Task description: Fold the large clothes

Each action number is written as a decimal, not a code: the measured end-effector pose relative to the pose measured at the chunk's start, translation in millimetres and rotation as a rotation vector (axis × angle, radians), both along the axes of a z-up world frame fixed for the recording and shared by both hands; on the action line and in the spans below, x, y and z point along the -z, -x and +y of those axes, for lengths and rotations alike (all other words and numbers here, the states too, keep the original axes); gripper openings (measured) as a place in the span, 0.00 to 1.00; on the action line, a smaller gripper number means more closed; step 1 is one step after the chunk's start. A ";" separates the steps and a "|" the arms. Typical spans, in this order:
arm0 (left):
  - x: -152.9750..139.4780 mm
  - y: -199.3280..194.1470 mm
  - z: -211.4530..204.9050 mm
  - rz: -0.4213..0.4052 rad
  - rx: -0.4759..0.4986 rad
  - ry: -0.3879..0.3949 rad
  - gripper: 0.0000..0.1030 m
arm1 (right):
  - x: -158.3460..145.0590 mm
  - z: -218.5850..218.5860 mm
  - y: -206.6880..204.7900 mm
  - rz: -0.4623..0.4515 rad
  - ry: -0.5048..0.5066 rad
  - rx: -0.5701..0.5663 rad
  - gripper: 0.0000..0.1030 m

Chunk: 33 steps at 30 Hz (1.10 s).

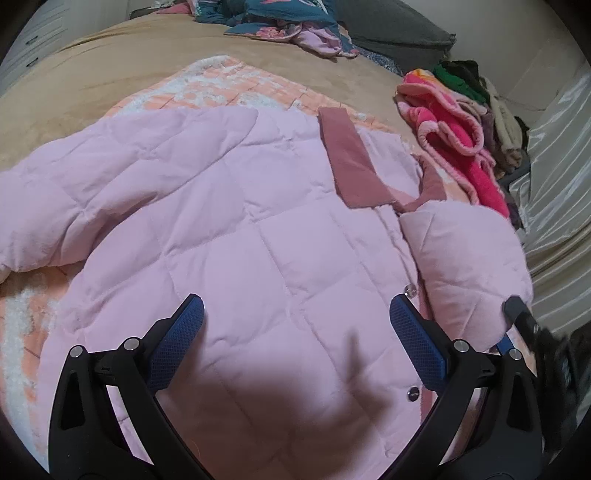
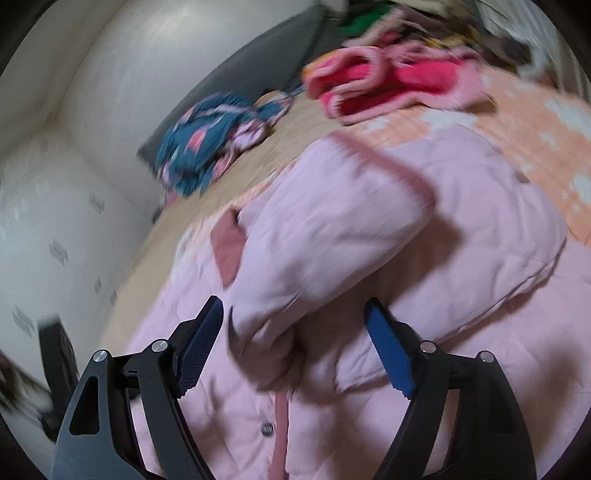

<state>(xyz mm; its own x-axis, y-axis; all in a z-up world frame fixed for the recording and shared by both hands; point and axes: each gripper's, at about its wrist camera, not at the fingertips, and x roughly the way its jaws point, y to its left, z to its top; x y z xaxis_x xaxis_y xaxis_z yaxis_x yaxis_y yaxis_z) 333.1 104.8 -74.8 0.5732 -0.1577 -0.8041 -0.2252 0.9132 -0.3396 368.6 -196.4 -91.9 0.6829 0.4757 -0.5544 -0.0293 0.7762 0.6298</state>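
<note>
A pale pink quilted jacket point(image 1: 236, 229) lay spread front-up across the centre and lower half of the left wrist frame, resting on a peach-and-white blanket point(image 1: 229, 88) over a tan bedcover point(image 1: 122, 55). Its dusty-rose collar point(image 1: 351, 162) sat at centre right. One sleeve point(image 1: 469, 266) was folded in over the body at the right side; the other extended toward the left edge of the frame. Metal snap buttons point(image 1: 413, 394) ran along the placket at lower right; any marking on them was too small to read. No brand, label or writing was legible in either view.

The left gripper point(image 1: 295, 343) stood with its blue-padded jaws wide apart above the jacket front, holding nothing. The right gripper point(image 2: 295, 347) was likewise spread open, empty, with the folded sleeve point(image 2: 332, 236) lying just ahead of its fingers; that view was motion-blurred.

A pink and red fleece garment point(image 1: 454, 147) lay at the upper right of the left wrist frame, beside a pile of mixed clothes point(image 1: 480, 96). A teal patterned garment point(image 1: 280, 18) lay at the top centre, next to a grey pillow point(image 1: 399, 33).
</note>
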 end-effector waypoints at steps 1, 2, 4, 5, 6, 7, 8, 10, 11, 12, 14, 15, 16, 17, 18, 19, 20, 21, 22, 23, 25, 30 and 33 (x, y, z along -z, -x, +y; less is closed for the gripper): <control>-2.9 1.3 4.1 -0.008 -0.006 0.008 0.92 | -3.2 -1.4 -2.4 -0.010 -0.014 -0.011 0.40; -4.7 2.1 5.8 -0.013 -0.011 0.015 0.92 | -8.0 -0.4 -3.7 -0.026 -0.006 -0.021 0.36; -11.2 5.4 16.1 -0.033 -0.032 0.040 0.92 | -22.5 7.4 -1.7 -0.088 0.046 -0.049 0.27; -14.0 5.3 18.4 -0.039 -0.040 0.043 0.92 | -30.0 13.3 0.3 -0.121 0.070 -0.070 0.26; -17.2 6.6 22.9 -0.047 -0.050 0.051 0.92 | -35.8 18.3 1.8 -0.146 0.092 -0.084 0.26; -21.4 8.6 28.9 -0.060 -0.061 0.067 0.92 | -43.5 26.7 4.6 -0.184 0.127 -0.105 0.25; -25.0 10.2 33.8 -0.069 -0.071 0.077 0.92 | -50.1 36.0 7.5 -0.218 0.159 -0.130 0.25; -32.4 14.1 44.5 -0.090 -0.096 0.091 0.92 | -57.8 54.5 11.0 -0.265 0.218 -0.178 0.25; -35.1 15.7 49.5 -0.099 -0.106 0.099 0.92 | -59.4 65.5 12.1 -0.284 0.251 -0.205 0.25; -37.5 17.3 54.0 -0.106 -0.116 0.108 0.92 | -61.0 79.8 15.6 -0.304 0.297 -0.242 0.25; -41.2 20.7 64.3 -0.119 -0.137 0.129 0.92 | -59.2 100.6 17.6 -0.320 0.355 -0.299 0.25; -42.1 21.8 68.4 -0.122 -0.144 0.138 0.92 | -57.7 110.4 18.2 -0.325 0.375 -0.327 0.25; -42.5 23.1 73.1 -0.125 -0.153 0.151 0.92 | -54.6 118.7 20.2 -0.327 0.392 -0.354 0.23; -42.5 24.1 77.5 -0.126 -0.161 0.166 0.92 | -51.5 128.0 21.9 -0.325 0.412 -0.380 0.22; -42.2 24.8 81.4 -0.127 -0.167 0.182 0.92 | -48.4 135.2 23.9 -0.324 0.427 -0.397 0.22; -42.4 25.4 83.4 -0.127 -0.169 0.193 0.92 | -43.8 144.9 26.4 -0.319 0.441 -0.431 0.22; -42.3 26.1 85.7 -0.129 -0.170 0.204 0.92 | -40.2 150.5 28.8 -0.314 0.446 -0.453 0.22; -42.1 26.4 87.6 -0.131 -0.172 0.216 0.92 | -36.6 155.4 31.8 -0.309 0.455 -0.468 0.22; -41.8 26.1 88.7 -0.132 -0.170 0.223 0.92 | -31.9 161.9 34.3 -0.301 0.473 -0.487 0.22; -41.1 25.7 88.9 -0.130 -0.167 0.230 0.92 | -27.8 167.5 37.1 -0.293 0.489 -0.503 0.22; -38.5 24.2 86.9 -0.123 -0.152 0.256 0.92 | -17.3 175.4 40.3 -0.273 0.516 -0.533 0.22; -27.6 18.3 74.1 -0.095 -0.097 0.310 0.92 | -1.7 182.0 48.2 -0.224 0.502 -0.578 0.30; -16.0 12.8 62.0 -0.063 -0.062 0.336 0.92 | -5.0 174.6 51.2 -0.206 0.460 -0.580 0.49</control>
